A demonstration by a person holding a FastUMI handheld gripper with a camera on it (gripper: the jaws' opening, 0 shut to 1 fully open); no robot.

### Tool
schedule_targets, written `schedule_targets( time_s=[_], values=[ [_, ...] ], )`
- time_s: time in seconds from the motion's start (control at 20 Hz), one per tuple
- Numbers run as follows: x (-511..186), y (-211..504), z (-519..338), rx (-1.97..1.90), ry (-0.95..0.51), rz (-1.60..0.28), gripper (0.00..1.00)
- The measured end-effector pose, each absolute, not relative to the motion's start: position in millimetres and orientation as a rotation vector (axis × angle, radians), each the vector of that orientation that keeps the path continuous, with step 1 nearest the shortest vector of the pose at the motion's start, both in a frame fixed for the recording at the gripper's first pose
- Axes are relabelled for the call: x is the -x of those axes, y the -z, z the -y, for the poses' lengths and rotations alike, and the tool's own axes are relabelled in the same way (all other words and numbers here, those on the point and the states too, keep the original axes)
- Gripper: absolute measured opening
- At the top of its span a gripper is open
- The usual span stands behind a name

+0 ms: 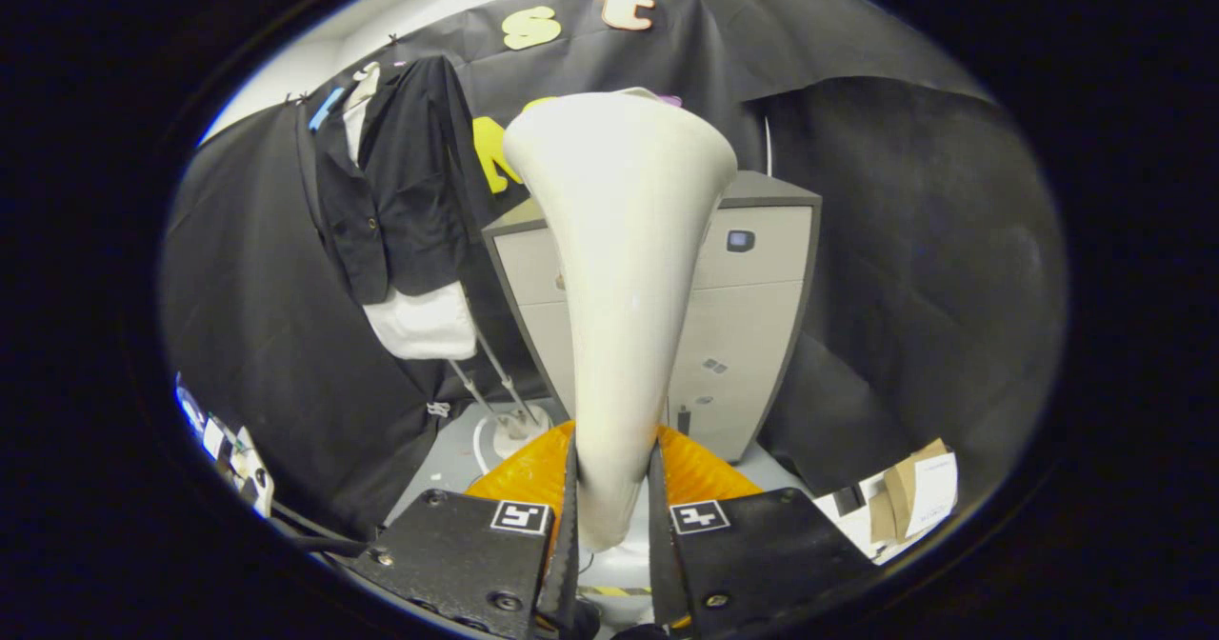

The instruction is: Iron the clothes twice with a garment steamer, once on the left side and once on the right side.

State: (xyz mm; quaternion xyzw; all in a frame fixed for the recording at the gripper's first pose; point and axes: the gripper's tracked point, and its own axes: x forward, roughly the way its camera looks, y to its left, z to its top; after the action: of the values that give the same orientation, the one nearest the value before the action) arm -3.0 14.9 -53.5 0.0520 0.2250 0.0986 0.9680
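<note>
My gripper (612, 502) is shut on the narrow handle of a cream-white garment steamer head (619, 269). The head rises from between the fingers and flares wide at its top. A black shirt (400, 183) over a white garment (424, 321) hangs on a rack up and to the left, well beyond the fingers and apart from the steamer head. The steamer's orange base (533, 473) sits on the floor just under the fingers.
A grey cabinet (752, 335) stands right behind the steamer head. The rack's thin poles (495, 388) end in a white round foot (519, 430) on the floor. Cardboard and papers (909, 502) lie low to the right.
</note>
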Motion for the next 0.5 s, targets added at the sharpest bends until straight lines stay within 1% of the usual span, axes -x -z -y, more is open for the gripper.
schedule_targets(
  time_s=[0.25,0.5],
  values=[
    [26,82,23,-0.111,-0.186,-0.473,0.33],
    [45,89,41,-0.168,-0.166,-0.468,0.33]
  ],
)
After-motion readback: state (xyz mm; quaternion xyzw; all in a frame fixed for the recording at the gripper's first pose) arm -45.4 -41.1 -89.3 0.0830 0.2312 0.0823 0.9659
